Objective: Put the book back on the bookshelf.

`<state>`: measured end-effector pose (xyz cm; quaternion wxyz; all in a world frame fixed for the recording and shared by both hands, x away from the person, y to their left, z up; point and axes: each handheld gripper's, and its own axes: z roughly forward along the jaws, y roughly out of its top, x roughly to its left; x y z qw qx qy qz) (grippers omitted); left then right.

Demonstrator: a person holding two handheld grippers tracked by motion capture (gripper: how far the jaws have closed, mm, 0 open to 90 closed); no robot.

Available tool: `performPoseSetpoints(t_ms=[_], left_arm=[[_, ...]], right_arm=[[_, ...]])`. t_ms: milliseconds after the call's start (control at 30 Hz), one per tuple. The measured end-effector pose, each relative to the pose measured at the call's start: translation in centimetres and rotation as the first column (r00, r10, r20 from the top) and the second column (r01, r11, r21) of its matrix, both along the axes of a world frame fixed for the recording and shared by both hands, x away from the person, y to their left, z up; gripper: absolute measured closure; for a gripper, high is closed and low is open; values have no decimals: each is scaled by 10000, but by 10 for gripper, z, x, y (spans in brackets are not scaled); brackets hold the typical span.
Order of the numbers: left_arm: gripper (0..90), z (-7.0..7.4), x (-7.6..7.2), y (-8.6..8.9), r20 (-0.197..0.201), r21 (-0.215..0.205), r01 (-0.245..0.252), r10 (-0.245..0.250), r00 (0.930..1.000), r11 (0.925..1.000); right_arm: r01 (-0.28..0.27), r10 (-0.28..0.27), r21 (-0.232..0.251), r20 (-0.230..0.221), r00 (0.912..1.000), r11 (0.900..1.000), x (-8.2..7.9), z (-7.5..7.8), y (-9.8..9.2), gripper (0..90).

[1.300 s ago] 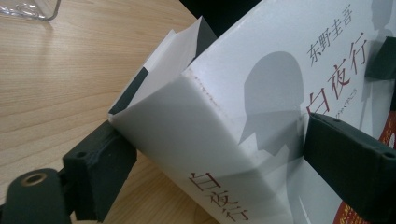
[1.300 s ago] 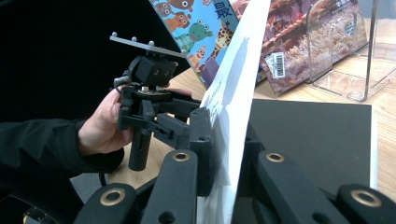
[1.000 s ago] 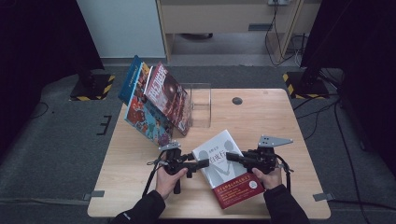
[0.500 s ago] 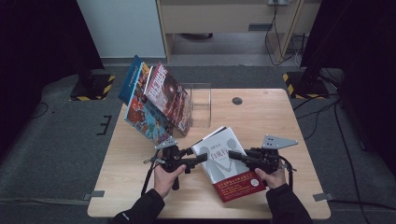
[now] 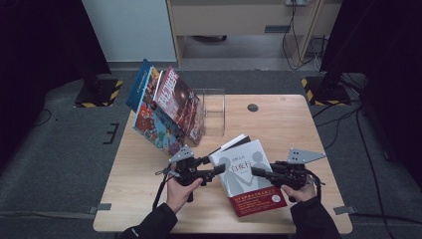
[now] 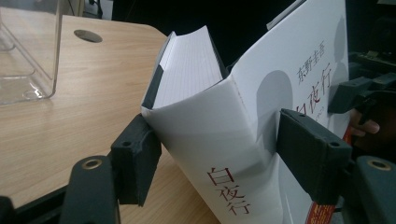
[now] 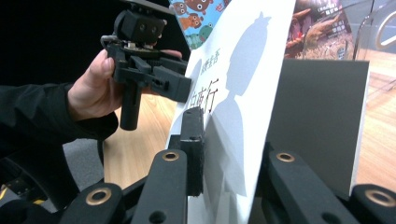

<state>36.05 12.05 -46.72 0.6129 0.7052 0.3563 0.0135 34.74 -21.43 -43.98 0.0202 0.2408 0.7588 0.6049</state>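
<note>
Count: two black hand-held grippers, one white paperback book with a red band along its lower edge (image 5: 249, 175), one clear acrylic book stand (image 5: 213, 110), and a stack of colourful illustrated books (image 5: 166, 110) leaning against that stand; at least three covers are distinguishable there, exact number unclear. All sit on one light wooden table (image 5: 278, 117).

The white book is near the front of the table, between the two hands, raised off the surface and tilted.

Left gripper (image 5: 217, 170): its jaws straddle the book's spine; in the left gripper view (image 6: 219, 144) one pad lies against the back cover and the other presses the front cover. The jaws have just been closing, with the book between them.

Right gripper (image 5: 255, 172): it meets the book's opposite edge. In the right gripper view (image 7: 229, 154) its jaws clamp the white cover thinly; they have just been opening slightly, with the cover between them.
</note>
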Motion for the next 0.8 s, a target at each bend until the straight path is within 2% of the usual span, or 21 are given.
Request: performPoseSetpoints(t_ms=[133, 300, 500, 700, 800], left_arm=[[324, 4, -2, -4, 270, 72, 116, -118, 9996, 9999], [332, 6, -2, -8, 365, 26, 253, -253, 9990, 9997], [318, 7, 5, -16, 162, -36, 348, -348, 9993, 9994], [338, 7, 11, -18, -287, -388, 416, -428, 9987, 9984], [350, 8, 12, -17, -334, -504, 484, -501, 9982, 9976]], right_arm=[[-144, 143, -22, -123, 9998, 9999, -2, -2, -7, 754], [-372, 371, -75, -219, 9991, 9993, -4, -5, -13, 758], [-480, 475, -134, -386, 9981, 9988, -4, -8, -18, 764], [-485, 474, -195, -562, 9973, 9986, -2, -8, -19, 771], [-562, 550, -217, -553, 9970, 9982, -2, -7, -18, 779]])
